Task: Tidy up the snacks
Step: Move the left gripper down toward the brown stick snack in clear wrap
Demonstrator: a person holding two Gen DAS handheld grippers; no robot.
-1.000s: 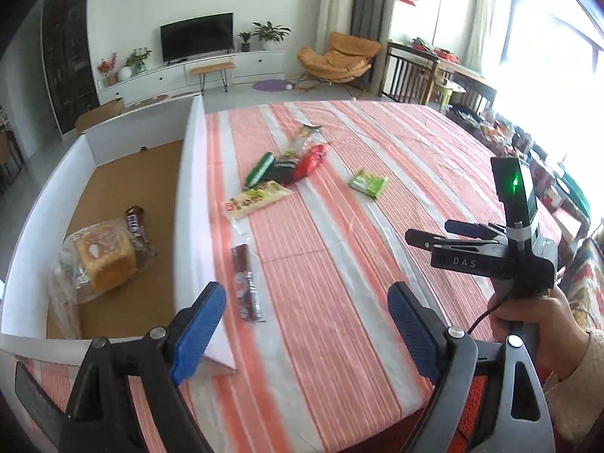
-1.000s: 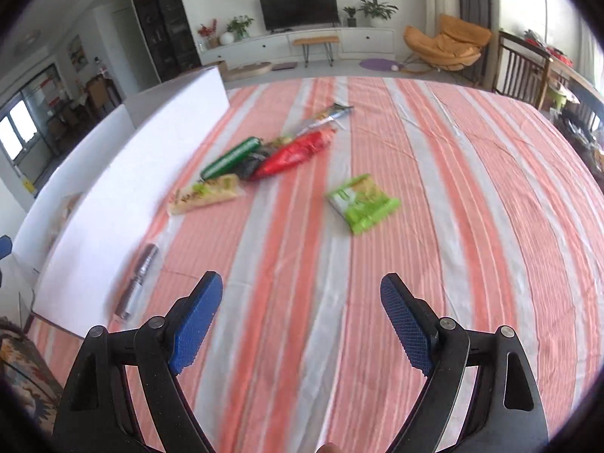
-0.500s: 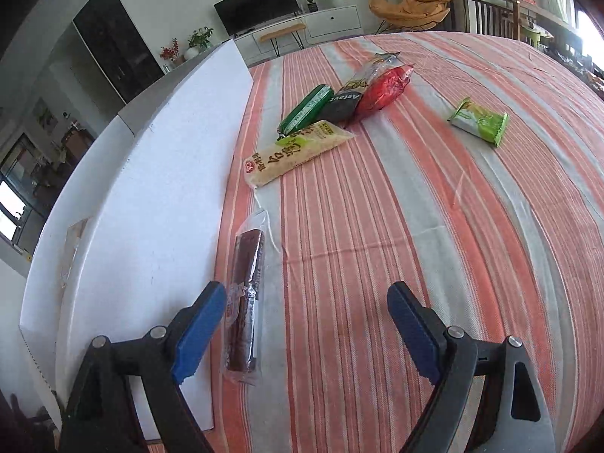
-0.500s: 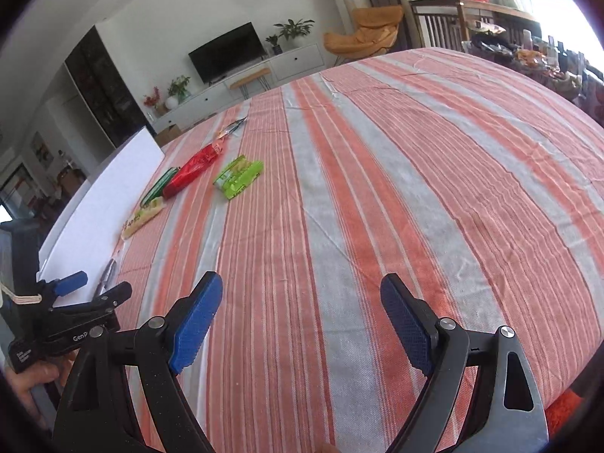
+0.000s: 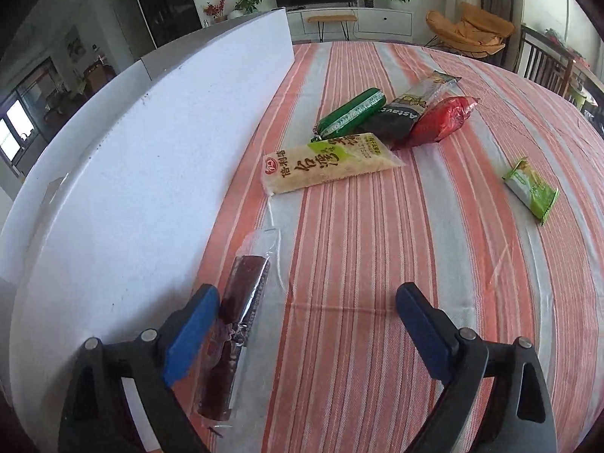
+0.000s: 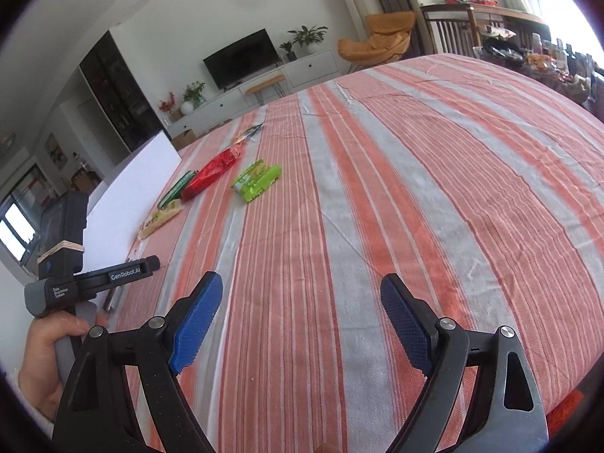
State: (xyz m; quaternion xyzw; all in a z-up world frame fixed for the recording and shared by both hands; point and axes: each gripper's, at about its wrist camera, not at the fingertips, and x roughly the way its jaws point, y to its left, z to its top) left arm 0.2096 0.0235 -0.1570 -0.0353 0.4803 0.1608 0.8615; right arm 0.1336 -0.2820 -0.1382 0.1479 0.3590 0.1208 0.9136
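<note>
Low over the striped tablecloth (image 5: pixel 339 249), the left gripper (image 5: pixel 307 324) hangs with jaws spread wide, its left pad just above a dark bar in clear wrap (image 5: pixel 241 317) lying beside the white box wall (image 5: pixel 143 173). Farther out lie a pale packet with red Chinese characters (image 5: pixel 328 166), a green pack (image 5: pixel 353 113), a dark pack reading "Astav" (image 5: pixel 400 117), a red pack (image 5: pixel 441 120) and a light-green sachet (image 5: pixel 532 190). The right gripper (image 6: pixel 302 324) is likewise spread, holding nothing; the left tool's body there reads "GenRobot.AI" (image 6: pixel 126 275).

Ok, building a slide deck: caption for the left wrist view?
Open left gripper nears a dark snack bar beside the white box wall.
</note>
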